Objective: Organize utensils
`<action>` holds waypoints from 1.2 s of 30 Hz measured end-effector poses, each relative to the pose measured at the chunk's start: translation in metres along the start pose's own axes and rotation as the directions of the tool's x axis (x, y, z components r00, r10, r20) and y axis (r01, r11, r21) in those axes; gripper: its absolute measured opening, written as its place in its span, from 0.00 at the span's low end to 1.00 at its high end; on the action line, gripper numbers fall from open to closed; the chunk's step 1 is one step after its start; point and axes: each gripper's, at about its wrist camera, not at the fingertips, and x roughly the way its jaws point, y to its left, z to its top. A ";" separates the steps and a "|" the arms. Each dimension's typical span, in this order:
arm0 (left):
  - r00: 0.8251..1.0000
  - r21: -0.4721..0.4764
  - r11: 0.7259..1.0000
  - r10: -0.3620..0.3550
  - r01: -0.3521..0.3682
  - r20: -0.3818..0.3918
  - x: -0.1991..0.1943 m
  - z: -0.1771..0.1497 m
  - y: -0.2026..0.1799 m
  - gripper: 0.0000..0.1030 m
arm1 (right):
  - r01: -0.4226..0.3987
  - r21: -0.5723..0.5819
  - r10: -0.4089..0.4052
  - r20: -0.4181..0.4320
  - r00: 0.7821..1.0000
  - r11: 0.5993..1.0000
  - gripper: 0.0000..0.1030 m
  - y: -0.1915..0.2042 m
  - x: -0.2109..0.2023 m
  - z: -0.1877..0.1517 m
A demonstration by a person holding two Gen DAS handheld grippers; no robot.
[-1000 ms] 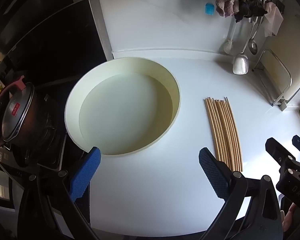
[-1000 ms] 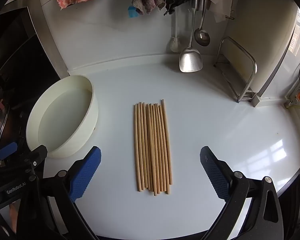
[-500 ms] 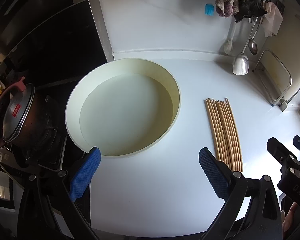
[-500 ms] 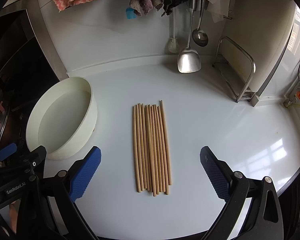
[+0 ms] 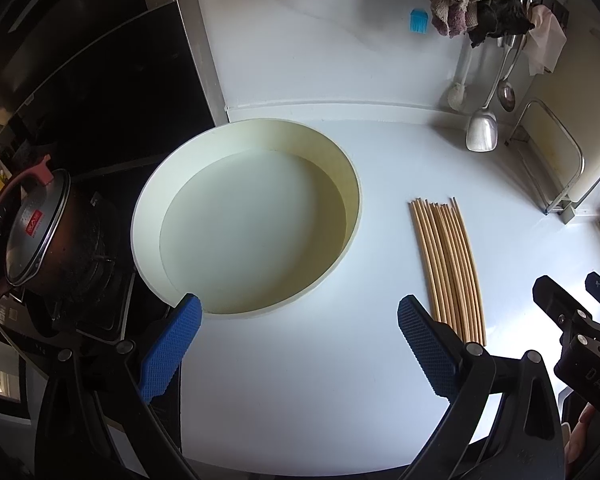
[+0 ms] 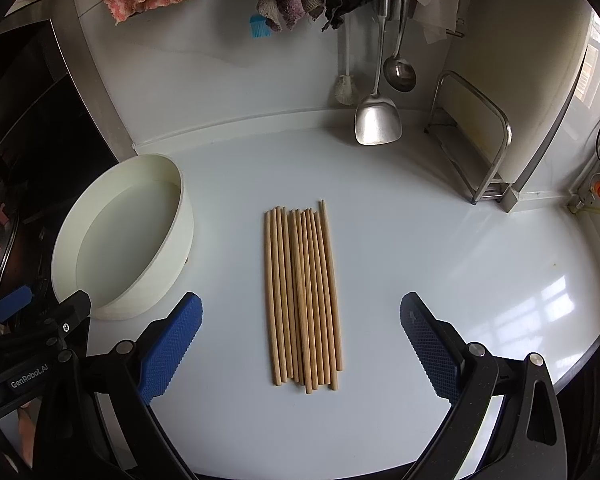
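A row of wooden chopsticks [image 6: 303, 296] lay on the white counter [image 6: 440, 248], at three o'clock from the empty basin [image 6: 100, 240]. Both the right gripper [image 6: 301, 350] and left gripper [image 5: 299, 346] hovered with jaws wide open. Closing on them could scatter the loose sticks.

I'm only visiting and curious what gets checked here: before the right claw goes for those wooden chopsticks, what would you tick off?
1. Right claw open wide enough for the bundle: ok, holding nothing.
2. Chopsticks lined up between its fingers: ok, they lie centred ahead of it.
3. Chopsticks bunched together, side by side: ok, though one tip sticks out further.
4. White basin free to receive them: ok, nothing in it.
5. Left claw out of the way: ok, open in front of the basin.
6. Grip firm enough on thin sticks: cannot tell.
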 end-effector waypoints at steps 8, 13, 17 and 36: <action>1.000 -0.005 1.000 -0.003 0.003 0.001 0.001 0.004 0.003 0.94 | 0.001 -0.005 -0.001 0.001 1.000 1.000 0.92 0.002 0.001 0.000; 1.000 -0.007 1.000 -0.003 0.003 0.004 0.002 0.004 0.004 0.94 | 0.000 -0.006 0.000 0.000 1.000 1.000 0.92 0.001 0.000 0.000; 1.000 -0.008 1.000 -0.003 0.003 0.007 0.002 0.003 0.004 0.94 | 0.002 -0.006 -0.002 0.000 1.000 1.000 0.92 0.001 -0.001 0.000; 1.000 -0.011 1.000 0.000 0.001 0.014 0.000 0.002 0.006 0.94 | 0.002 -0.019 -0.003 -0.004 1.000 1.000 0.92 0.000 -0.004 0.001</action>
